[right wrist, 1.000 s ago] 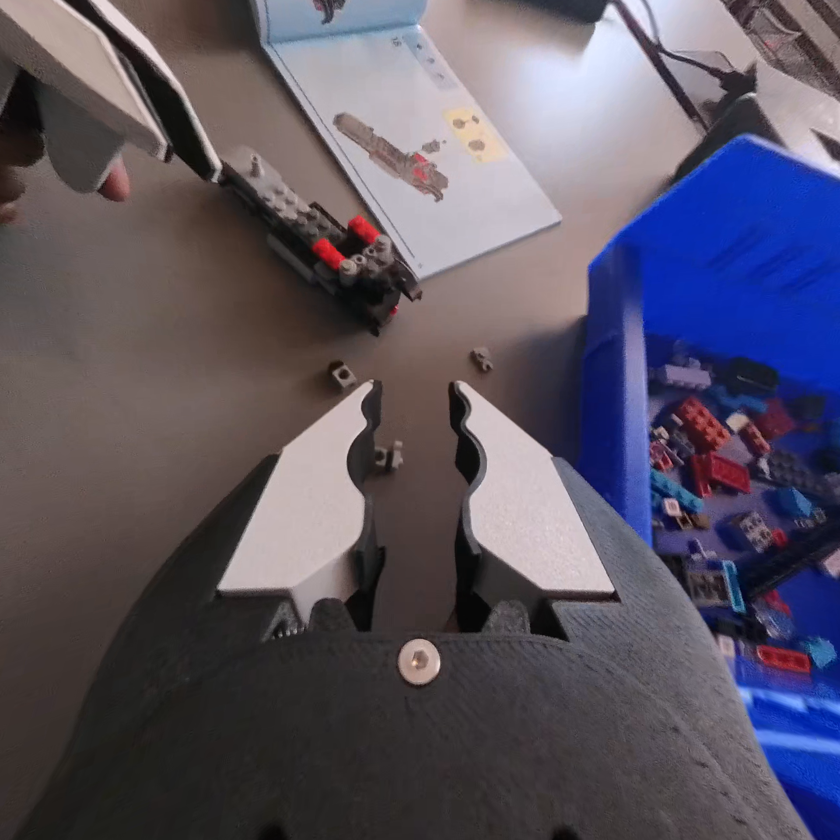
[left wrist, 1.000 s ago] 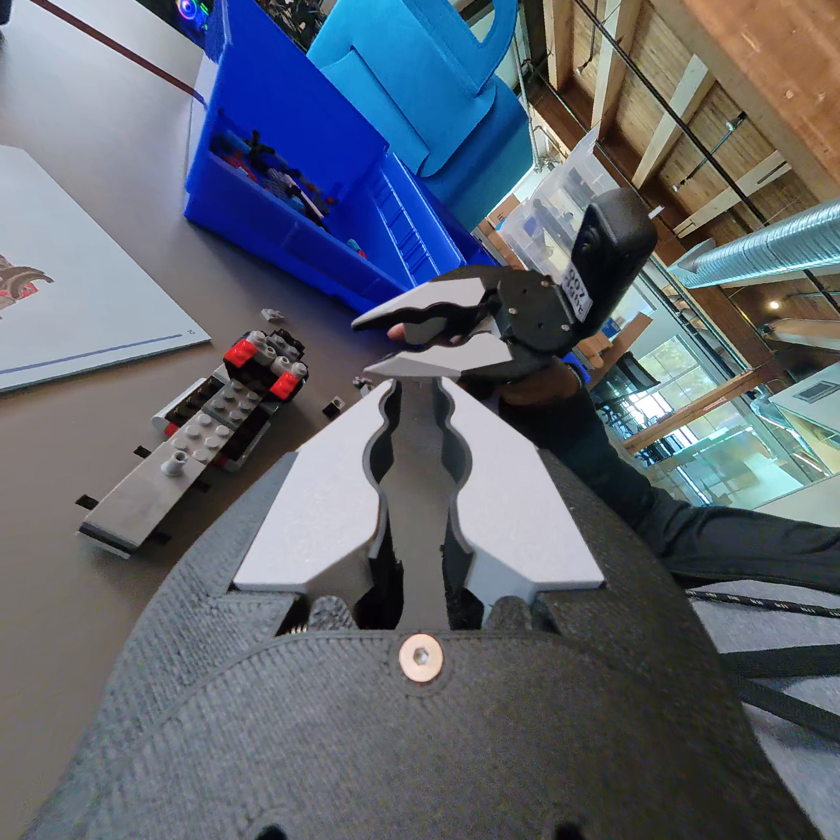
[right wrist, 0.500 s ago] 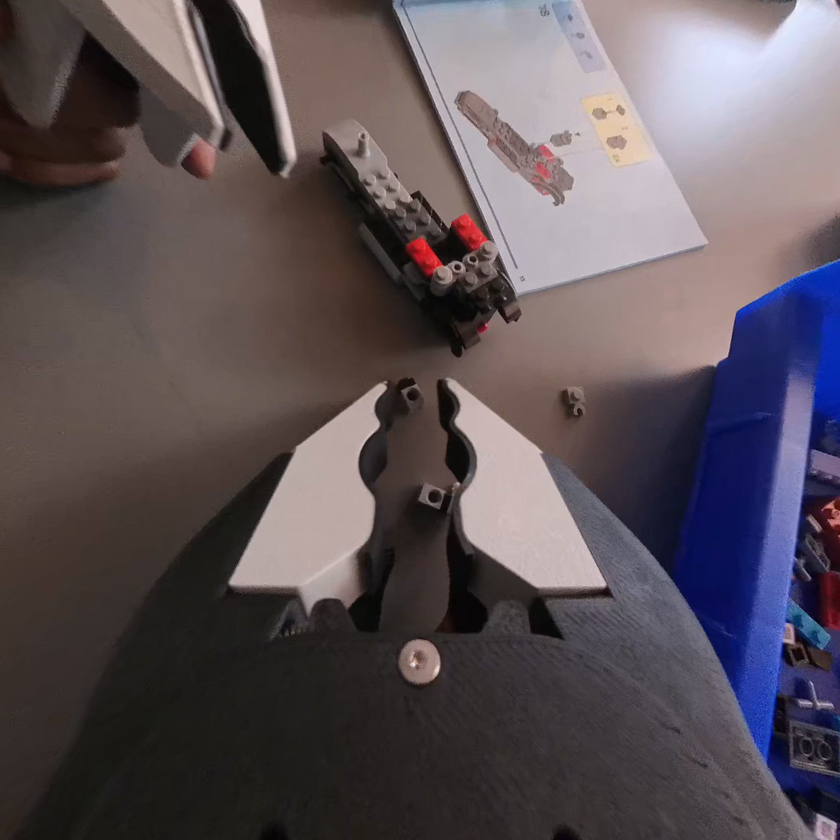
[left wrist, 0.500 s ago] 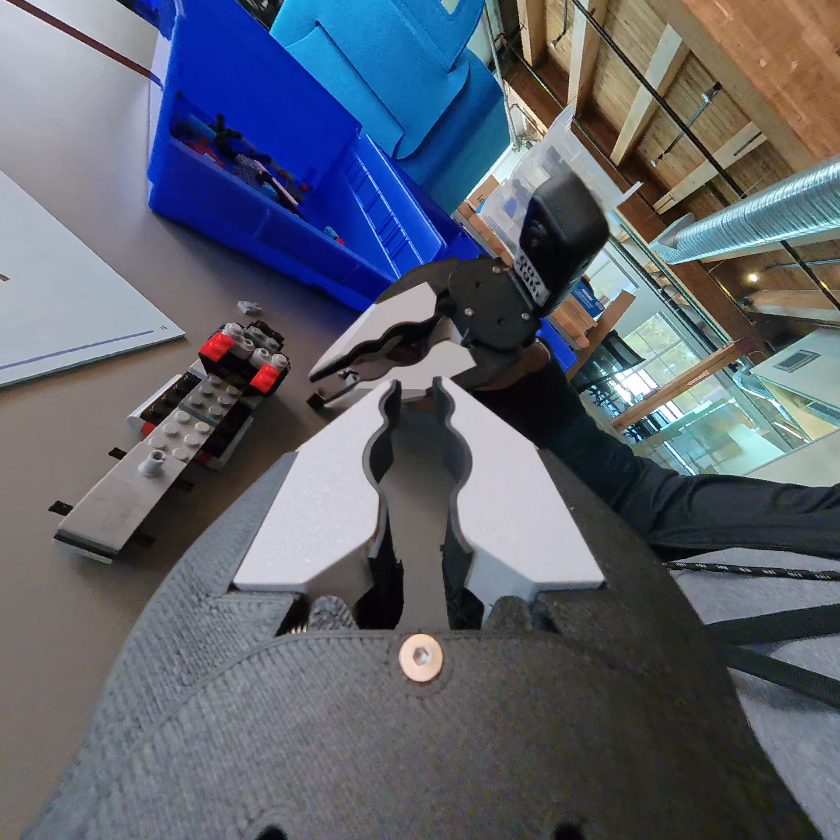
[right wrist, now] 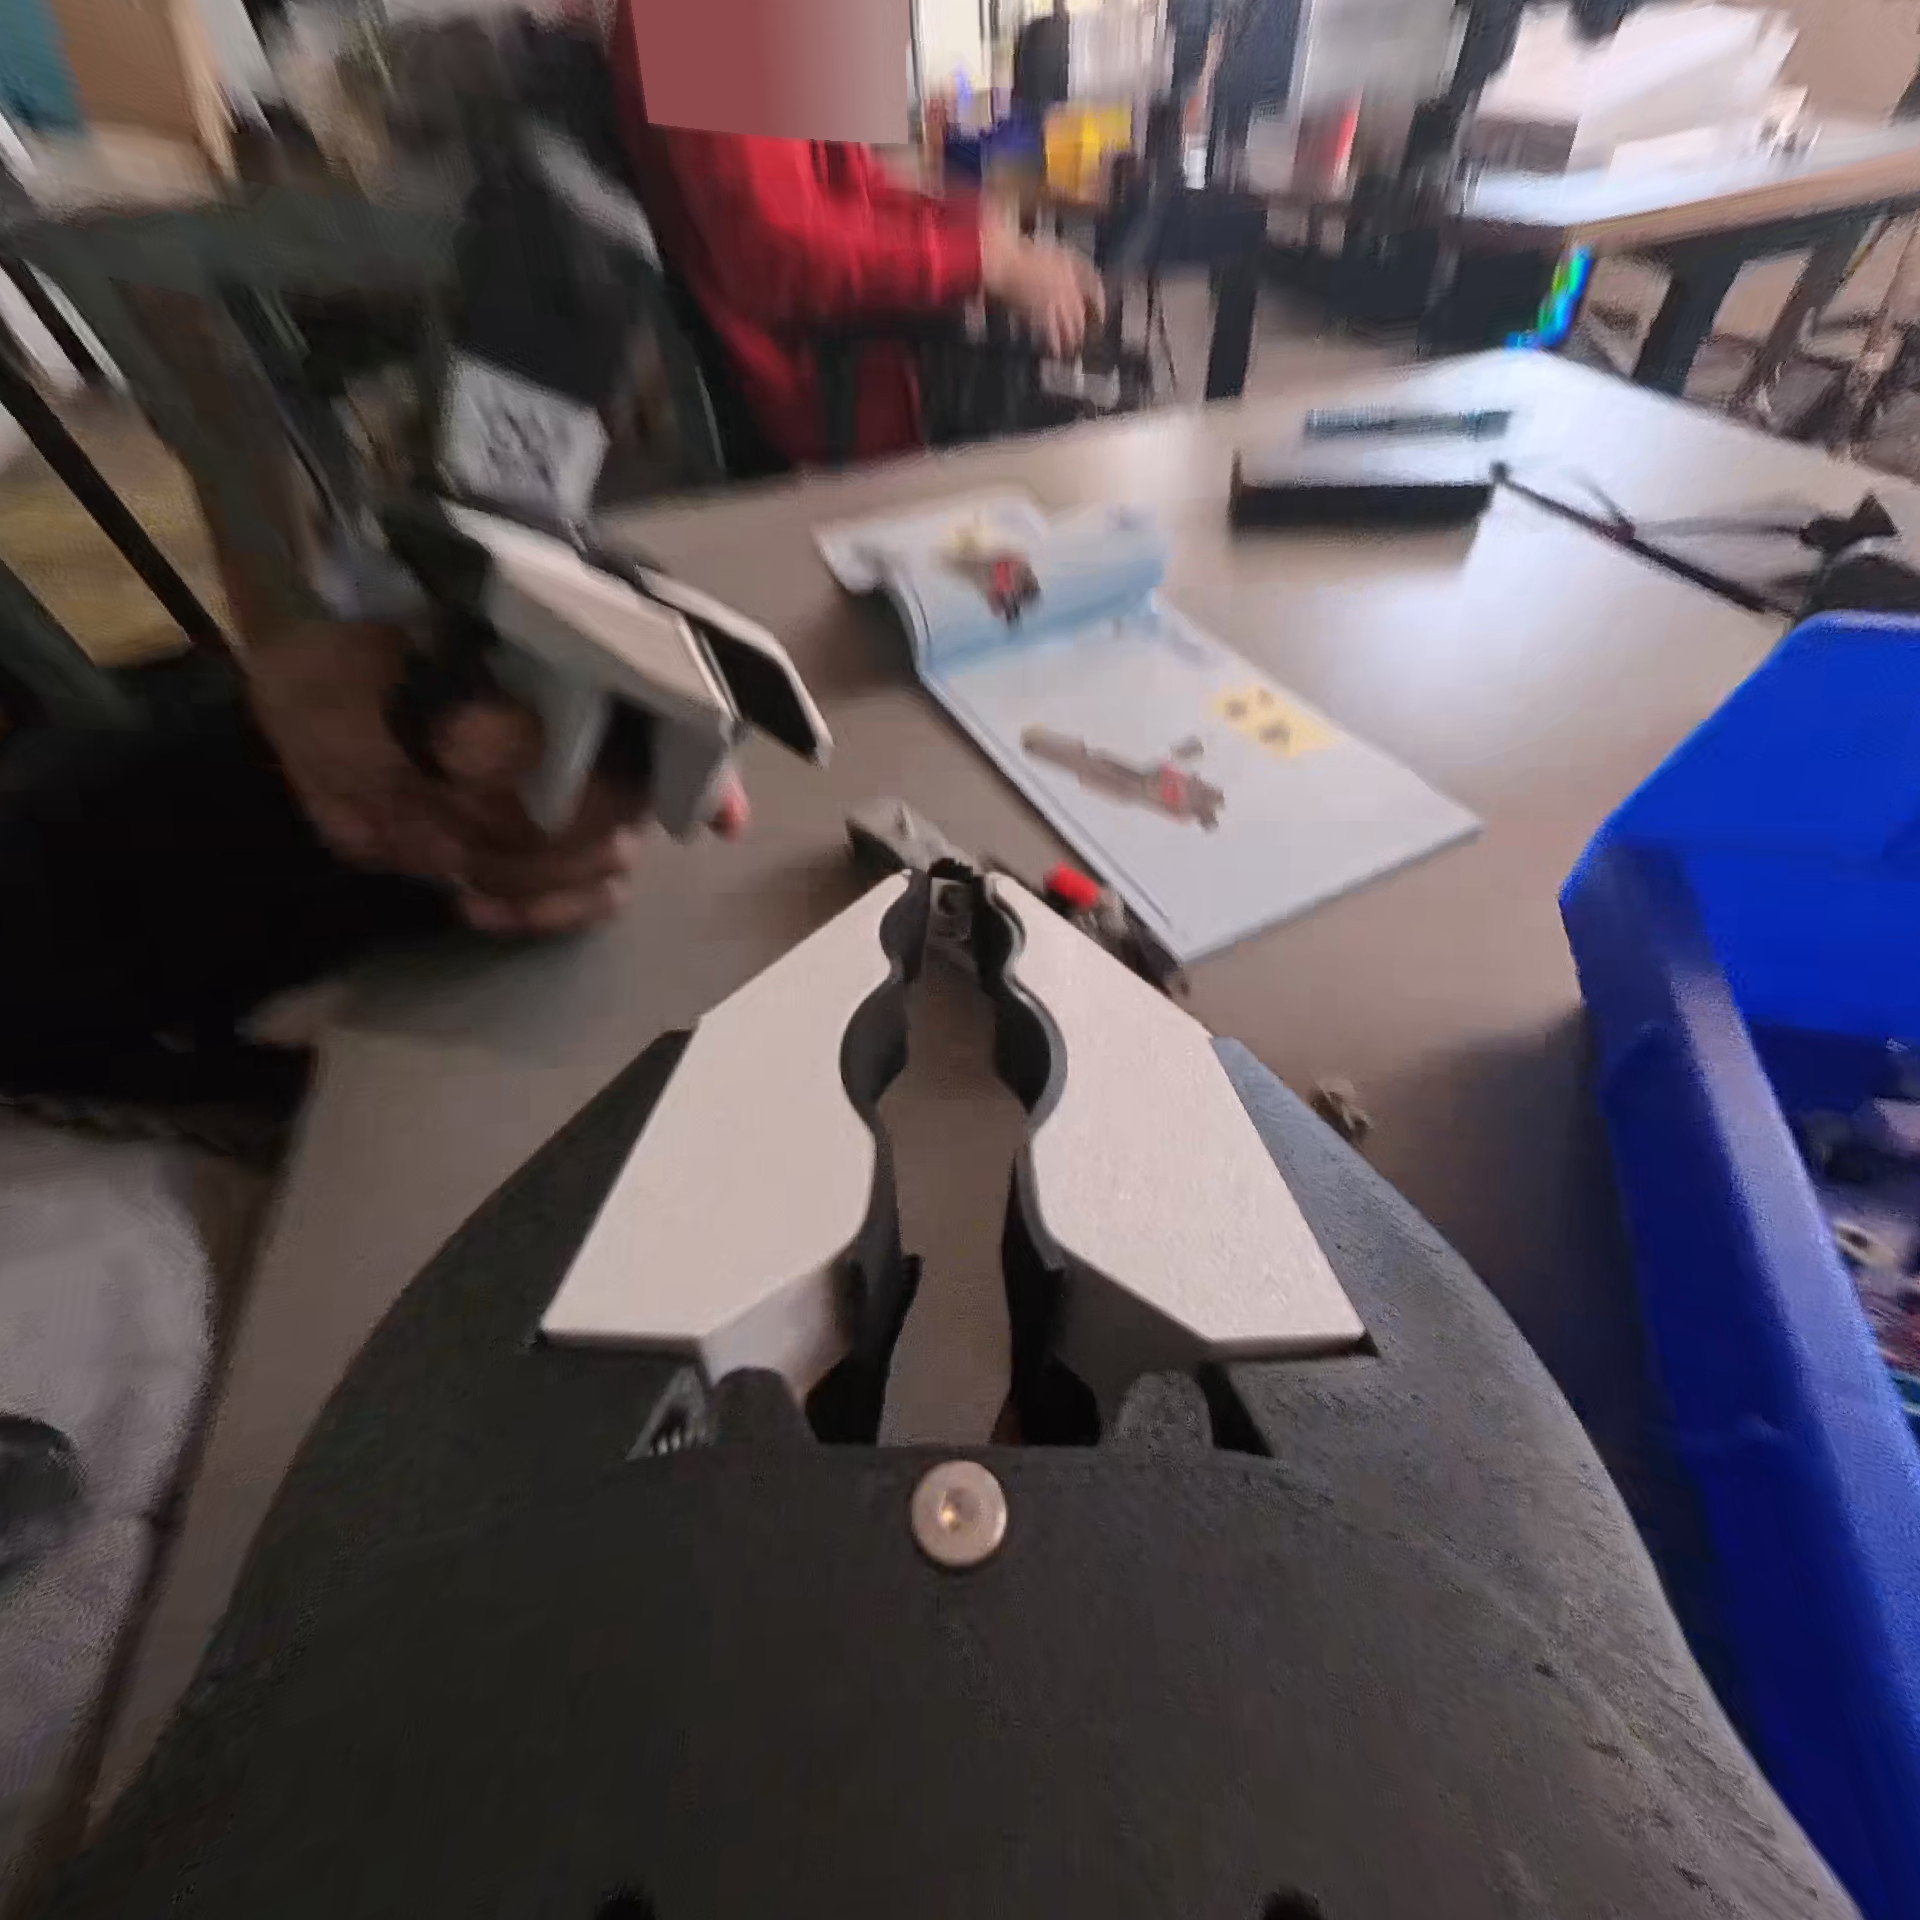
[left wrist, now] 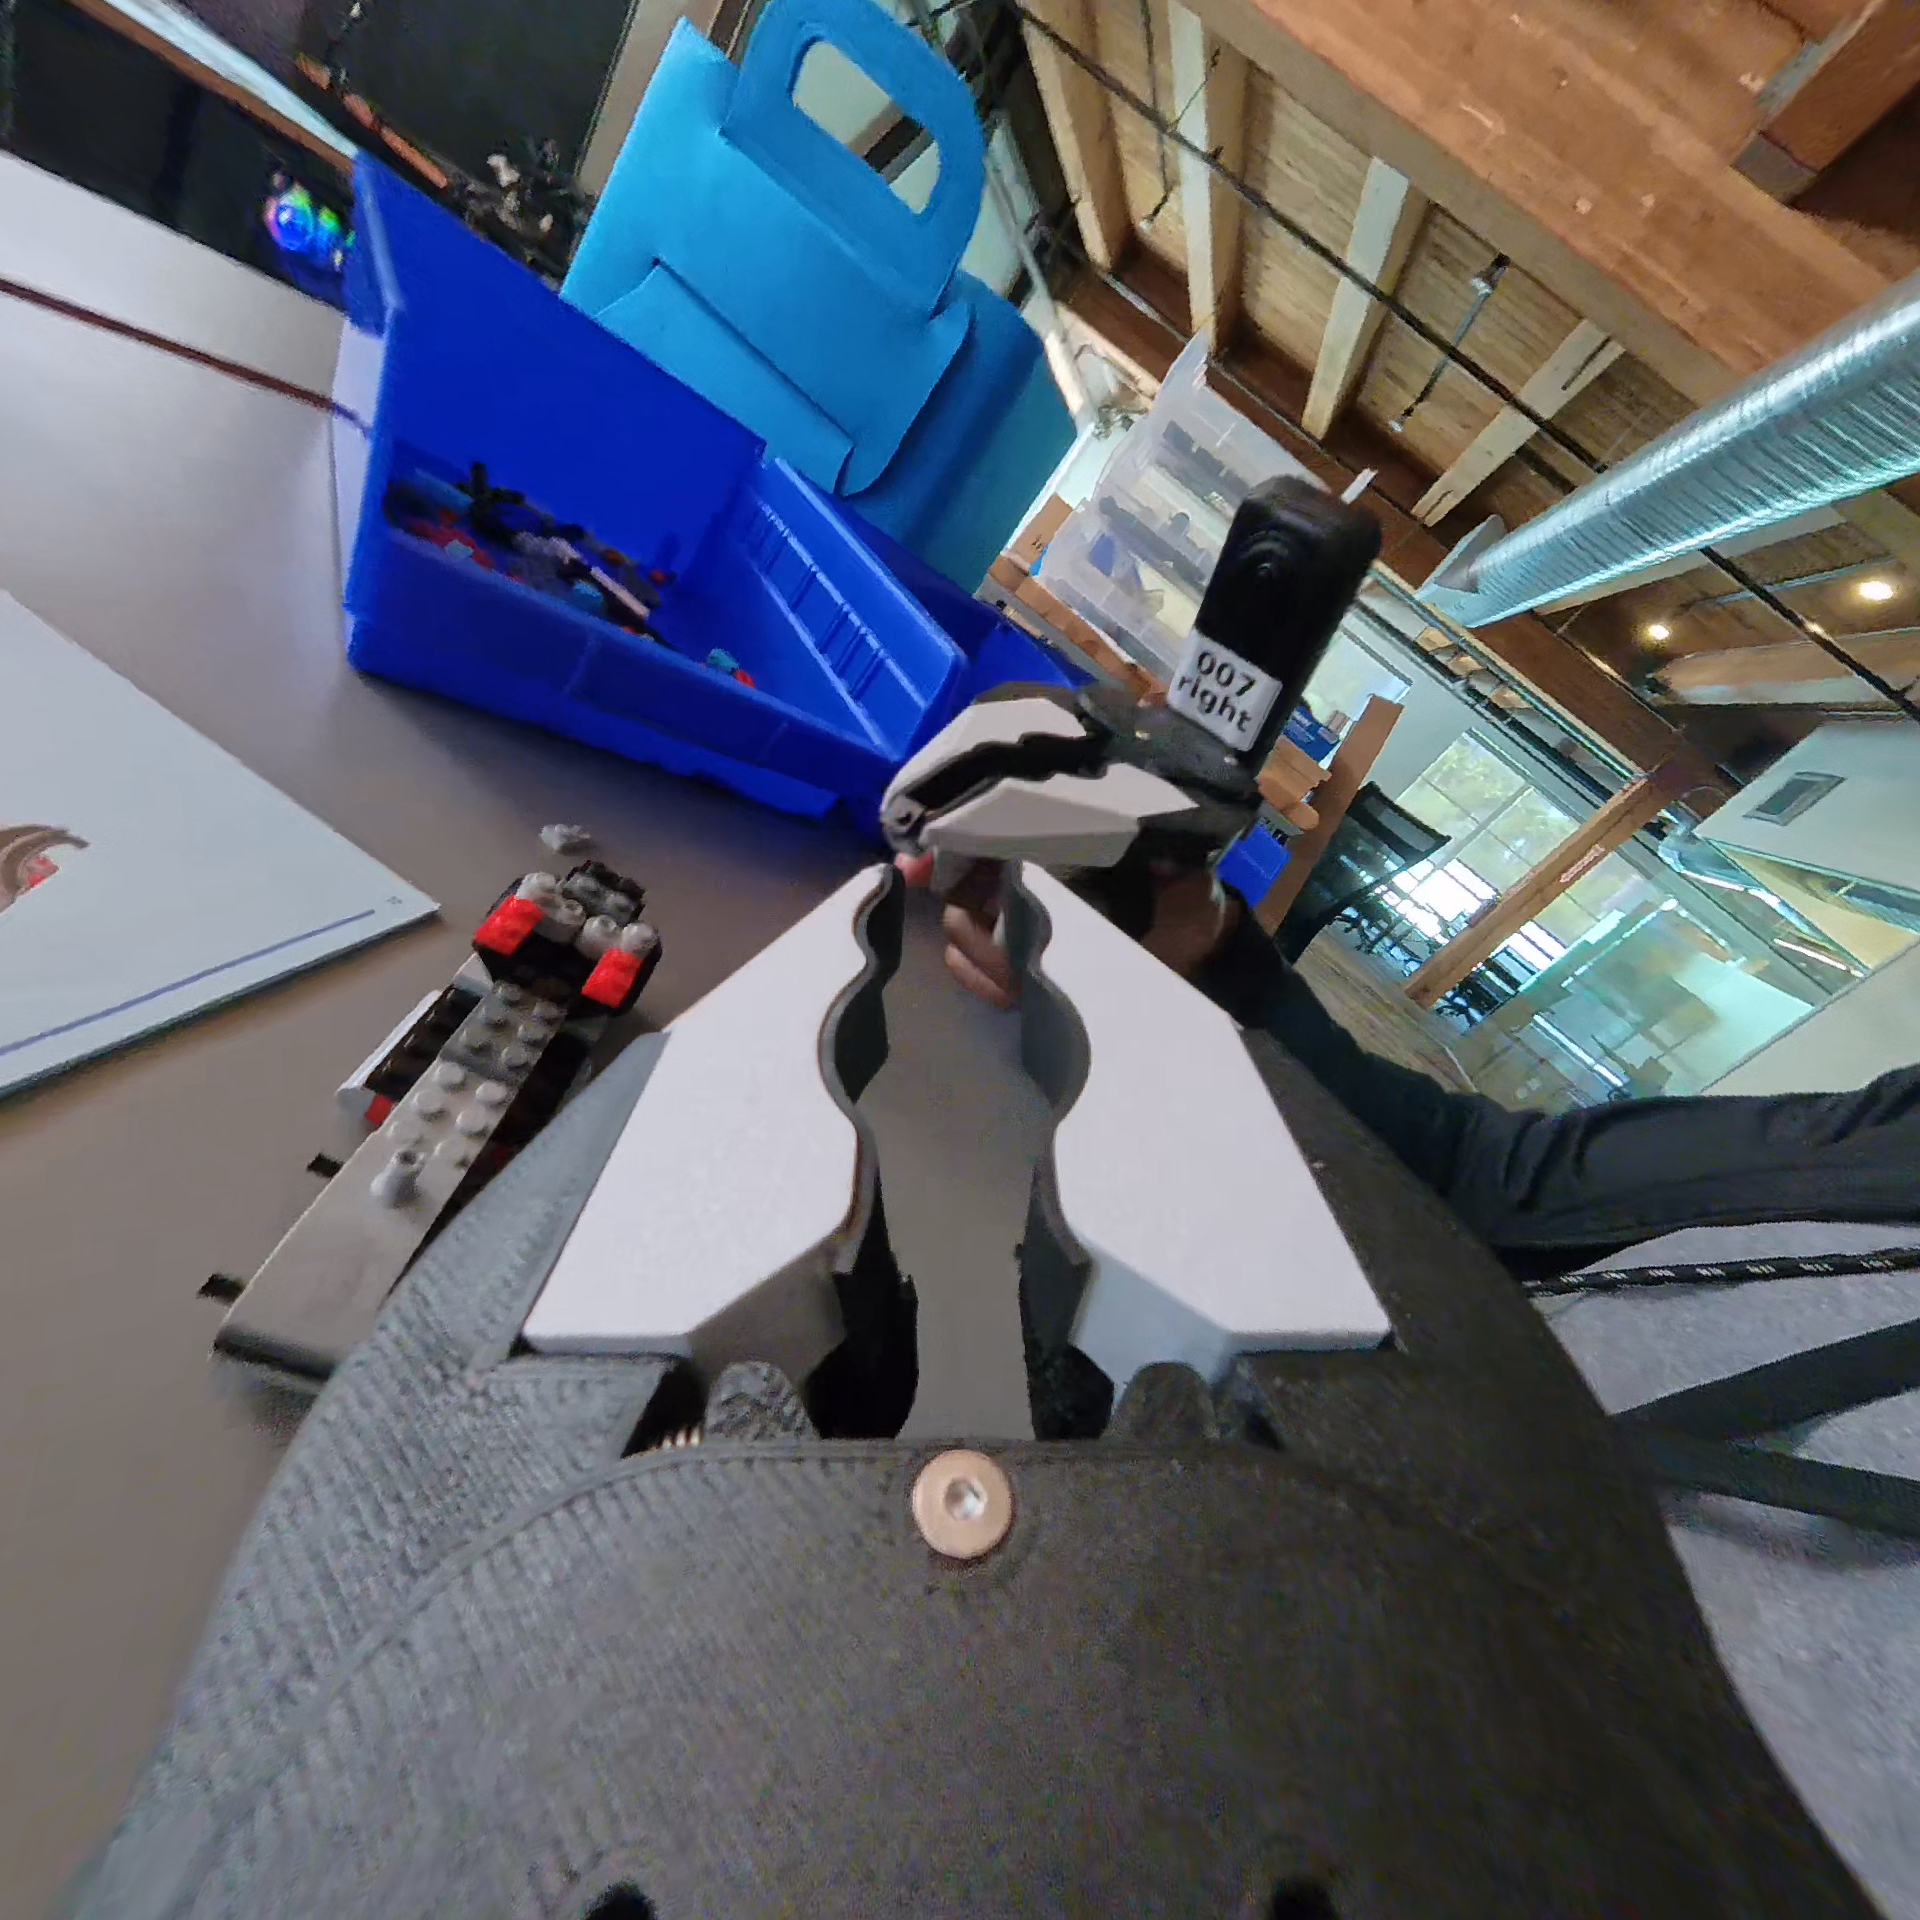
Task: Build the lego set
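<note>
A small grey brick [right wrist: 948,918] sits pinched at the right gripper's [right wrist: 951,904] tips, lifted above the table [right wrist: 1351,644]. The half-built model [left wrist: 488,1049] lies at ten o'clock of the left gripper [left wrist: 951,894], whose jaws are parted and empty.

Wooden ceiling beams [left wrist: 1340,301], a silver duct [left wrist: 1704,468] and bright windows [left wrist: 1475,831] overlook grey tables [right wrist: 1662,197].

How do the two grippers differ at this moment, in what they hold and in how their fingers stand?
The right gripper is shut on a small grey piece pinched at its fingertips; the left gripper holds nothing. The right gripper's fingers stand close together, narrowed onto the piece, while the left gripper's fingers stand apart with a clear gap. Both have the same light grey fingers on a black body.
</note>
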{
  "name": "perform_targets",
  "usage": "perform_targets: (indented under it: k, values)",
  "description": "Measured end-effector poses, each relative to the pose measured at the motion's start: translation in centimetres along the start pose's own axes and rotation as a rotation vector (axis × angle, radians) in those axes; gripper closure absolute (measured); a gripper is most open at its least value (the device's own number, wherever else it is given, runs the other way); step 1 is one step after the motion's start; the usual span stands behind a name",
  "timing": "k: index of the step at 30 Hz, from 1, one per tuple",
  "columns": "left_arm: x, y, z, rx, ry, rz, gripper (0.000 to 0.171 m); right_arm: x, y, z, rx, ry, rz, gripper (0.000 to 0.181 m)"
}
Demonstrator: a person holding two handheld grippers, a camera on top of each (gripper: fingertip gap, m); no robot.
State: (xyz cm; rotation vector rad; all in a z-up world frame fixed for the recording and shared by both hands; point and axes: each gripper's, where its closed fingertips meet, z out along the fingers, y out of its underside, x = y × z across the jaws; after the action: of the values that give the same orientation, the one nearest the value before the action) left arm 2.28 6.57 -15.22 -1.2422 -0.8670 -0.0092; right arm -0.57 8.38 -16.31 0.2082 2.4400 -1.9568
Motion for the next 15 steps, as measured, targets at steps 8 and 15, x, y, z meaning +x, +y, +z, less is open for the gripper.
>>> perform_targets:
  k: [8, 15]
  values:
    - [2.4, -1.4, 1.5, 0.152, 0.128, 0.017, 0.147, -2.1, -4.7, -1.7, 0.439, -0.115, 0.369, 0.171]
    - [3.5, -1.6, 2.7, 0.193, 0.216, -0.018, 0.148, -2.6, -4.7, -2.0, 0.539, -0.116, 0.455, 0.171]
